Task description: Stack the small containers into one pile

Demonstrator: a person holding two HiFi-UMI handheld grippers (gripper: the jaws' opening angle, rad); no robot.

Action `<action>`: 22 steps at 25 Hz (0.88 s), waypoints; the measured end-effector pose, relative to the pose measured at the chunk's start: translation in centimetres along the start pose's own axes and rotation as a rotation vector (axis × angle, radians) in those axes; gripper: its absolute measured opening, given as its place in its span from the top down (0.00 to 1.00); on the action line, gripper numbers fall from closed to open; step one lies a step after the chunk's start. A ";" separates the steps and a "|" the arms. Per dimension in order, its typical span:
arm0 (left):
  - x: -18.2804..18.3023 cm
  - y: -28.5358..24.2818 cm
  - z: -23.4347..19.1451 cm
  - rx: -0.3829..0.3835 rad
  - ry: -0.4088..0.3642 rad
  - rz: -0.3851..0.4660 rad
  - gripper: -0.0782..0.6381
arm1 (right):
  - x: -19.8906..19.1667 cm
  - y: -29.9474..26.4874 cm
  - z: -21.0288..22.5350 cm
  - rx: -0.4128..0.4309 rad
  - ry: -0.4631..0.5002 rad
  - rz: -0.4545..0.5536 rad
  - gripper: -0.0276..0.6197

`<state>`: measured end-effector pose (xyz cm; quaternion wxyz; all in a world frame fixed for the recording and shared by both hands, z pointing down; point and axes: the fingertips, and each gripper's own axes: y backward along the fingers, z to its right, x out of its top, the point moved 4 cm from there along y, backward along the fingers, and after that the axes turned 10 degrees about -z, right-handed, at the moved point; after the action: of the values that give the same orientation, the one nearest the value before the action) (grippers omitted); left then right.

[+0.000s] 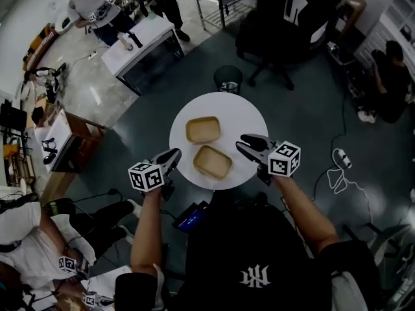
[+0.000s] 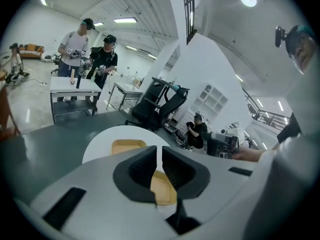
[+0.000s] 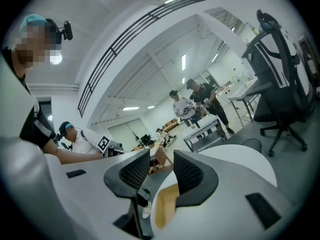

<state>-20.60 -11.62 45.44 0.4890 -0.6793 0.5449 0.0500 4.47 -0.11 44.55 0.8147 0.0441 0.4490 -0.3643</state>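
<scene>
Head view: the far container (image 1: 203,129) and the near container (image 1: 213,161) are laid unstacked on the round table (image 1: 249,118), with the left gripper (image 1: 174,155) at its 8 o'clock and the right gripper (image 1: 243,145) at 4 o'clock. Left gripper view: the jaws are held barely parted, empty. Right gripper view: the jaws are spread wide, empty.

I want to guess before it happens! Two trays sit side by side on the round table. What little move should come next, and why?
Probably ease the right tool forward onto the rim of the near tray. Its jaws stand open and empty close beside that tray, and the far tray lies apart from it, not yet stacked.
</scene>
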 end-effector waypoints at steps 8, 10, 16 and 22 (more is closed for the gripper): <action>1.4 -3.4 -8.9 -0.080 0.069 -0.104 0.78 | -0.5 -7.3 4.9 -0.109 -0.117 -0.091 0.72; 2.1 -4.5 -10.6 -0.095 0.072 -0.131 0.77 | -0.4 -9.2 6.2 -0.129 -0.126 -0.112 0.72; 2.5 -8.3 -15.5 -0.108 0.141 -0.217 0.76 | -2.0 -13.4 10.6 -0.224 -0.197 -0.194 0.71; 1.6 -12.0 -18.9 -0.108 0.226 -0.349 0.76 | -4.9 -16.7 14.5 -0.268 -0.370 -0.274 0.71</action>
<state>-19.26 -27.18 61.52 0.3888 -0.7899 0.4670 -0.0826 2.44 -15.39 61.18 0.8247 -0.1928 0.3383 -0.4101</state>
